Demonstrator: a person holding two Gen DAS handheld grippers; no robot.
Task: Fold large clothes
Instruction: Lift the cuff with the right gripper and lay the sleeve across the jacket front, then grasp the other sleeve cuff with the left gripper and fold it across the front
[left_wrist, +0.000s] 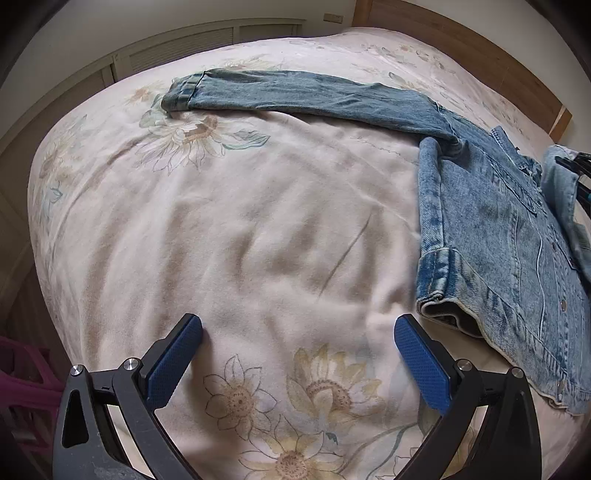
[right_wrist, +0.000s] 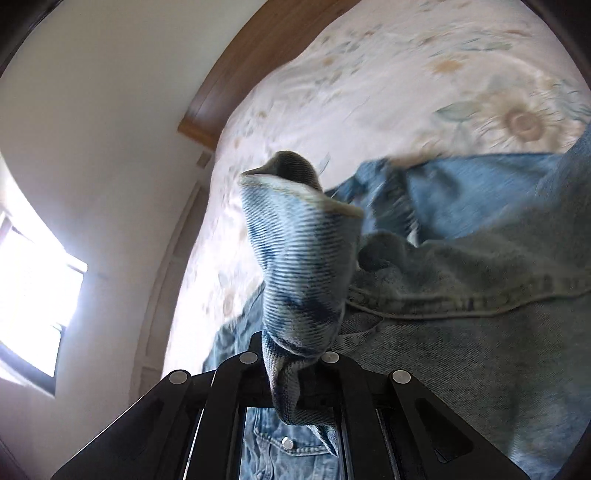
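- Denim jacket (left_wrist: 491, 221): it lies on the bed to the right of my left gripper (left_wrist: 298, 338), front up with snap buttons showing; one sleeve (left_wrist: 295, 92) stretches leftward across the far part of the bedspread, its cuff turned back, while the other is folded down along the body's near edge.
- Left gripper: my jaws stand wide apart with nothing between them; the blue pads (left_wrist: 421, 369) hover over bare bedspread, the right pad just beside the jacket's hem corner.
- Right gripper (right_wrist: 295, 365): my jaws are closed on a bunched fold of the jacket's denim, which rises from between them as a twisted roll; the rest of the garment spreads to the right, blurred.
- Bedspread (left_wrist: 221, 221): pale pink, printed with sunflowers, lightly creased.
- Headboard (left_wrist: 461, 48): wooden, along the far right edge of the bed.
- Louvred cabinet doors (left_wrist: 177, 48): against the wall beyond the bed at left.
- Window (right_wrist: 33, 295): bright, in the white wall at the left of the right wrist view.
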